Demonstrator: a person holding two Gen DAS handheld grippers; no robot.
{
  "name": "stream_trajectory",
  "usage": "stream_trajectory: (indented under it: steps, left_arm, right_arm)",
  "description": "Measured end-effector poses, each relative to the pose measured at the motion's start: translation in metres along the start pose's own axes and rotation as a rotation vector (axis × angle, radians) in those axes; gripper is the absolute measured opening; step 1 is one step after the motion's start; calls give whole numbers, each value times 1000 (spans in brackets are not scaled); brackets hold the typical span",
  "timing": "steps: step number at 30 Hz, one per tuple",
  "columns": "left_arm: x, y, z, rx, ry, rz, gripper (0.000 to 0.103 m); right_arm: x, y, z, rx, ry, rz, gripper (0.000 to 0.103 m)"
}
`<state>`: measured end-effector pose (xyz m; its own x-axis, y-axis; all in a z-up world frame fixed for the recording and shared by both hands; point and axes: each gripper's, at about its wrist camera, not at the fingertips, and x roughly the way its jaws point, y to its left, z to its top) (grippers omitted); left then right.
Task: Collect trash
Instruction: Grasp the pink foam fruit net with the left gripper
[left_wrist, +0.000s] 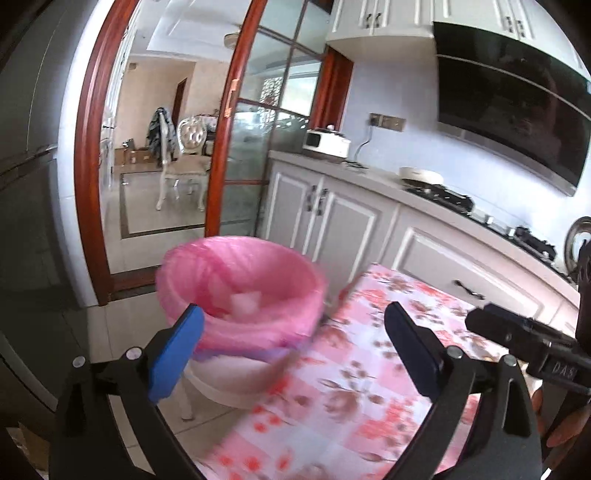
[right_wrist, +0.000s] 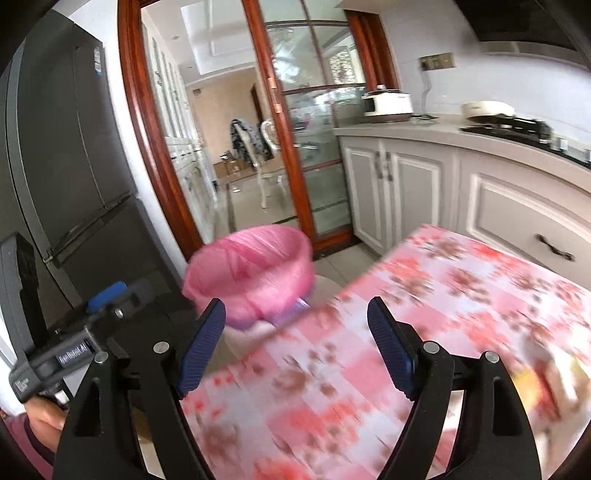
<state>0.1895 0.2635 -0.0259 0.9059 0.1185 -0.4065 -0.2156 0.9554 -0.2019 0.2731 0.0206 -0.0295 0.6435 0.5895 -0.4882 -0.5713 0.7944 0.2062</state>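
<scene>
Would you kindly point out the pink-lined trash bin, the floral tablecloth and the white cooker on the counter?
pink-lined trash bin (left_wrist: 258, 325): left wrist view, on the liner's outer front wall.
floral tablecloth (right_wrist: 461, 295): right wrist view, on bare cloth mid-table.
white cooker (right_wrist: 388, 105): right wrist view, on its front body.

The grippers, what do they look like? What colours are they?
Each gripper is a black frame with silver bolts and two blue ribbed pads on its jaws: the left gripper, the right gripper. Each has a black body with small white lettering. A pink sleeve shows by the left hand.
</scene>
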Motion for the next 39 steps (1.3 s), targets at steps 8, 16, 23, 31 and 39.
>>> stream_trajectory:
  steps: [8,16,23,31,39]
  left_arm:
    - [-17,-70,-35,66,50,-110,95]
    - [-32,-142,-72,196,73,-192,95]
    - [-31,-179,-105,197,146,-288,94]
    - [-33,-233,-149,264,218,-417,94]
    - [-6,-279,-189,319,299,-423,89]
  right_arm:
    - [-91,-57,-44,50,-47,-121,76]
    - [-148,-113,-89,133,-65,-252,76]
    - [-172,-147,-127,188,-52,-331,76]
    - [-192,-174,-158,258,-54,-376,76]
    - [-207,-198,-177,310,-53,-410,76]
